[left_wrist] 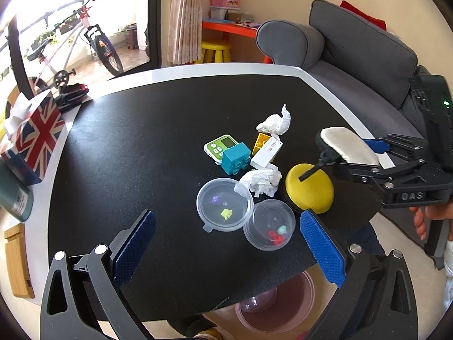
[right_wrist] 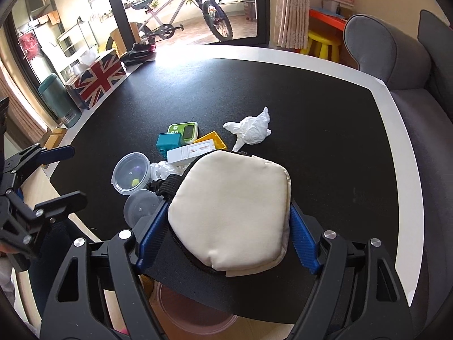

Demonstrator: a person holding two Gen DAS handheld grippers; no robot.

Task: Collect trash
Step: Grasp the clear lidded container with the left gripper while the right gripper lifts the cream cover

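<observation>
Two crumpled white tissues lie on the black table top point(left_wrist: 136, 141): one point(left_wrist: 276, 123) at the back of the cluster, one point(left_wrist: 262, 181) beside the lidded clear tubs. My left gripper point(left_wrist: 226, 226) hangs open above the near tubs point(left_wrist: 223, 204) with nothing between its blue pads. My right gripper point(right_wrist: 229, 209) is shut on a cream zip pouch point(right_wrist: 232, 212). From the left wrist view this pouch point(left_wrist: 348, 144) sits off the table above a yellow dome point(left_wrist: 310, 189). In the right wrist view the back tissue point(right_wrist: 252, 129) shows and the pouch partly hides the other tissue point(right_wrist: 162, 170).
Among the tissues stand a teal block point(left_wrist: 236, 158), a green timer point(left_wrist: 218, 146), a yellow block point(left_wrist: 262, 140) and a white box point(left_wrist: 267, 153). A pink bin point(left_wrist: 277, 306) is below the near table edge. A Union Jack tissue box point(left_wrist: 36, 136) and green bottle point(left_wrist: 14, 195) stand left, a grey sofa point(left_wrist: 354, 56) right.
</observation>
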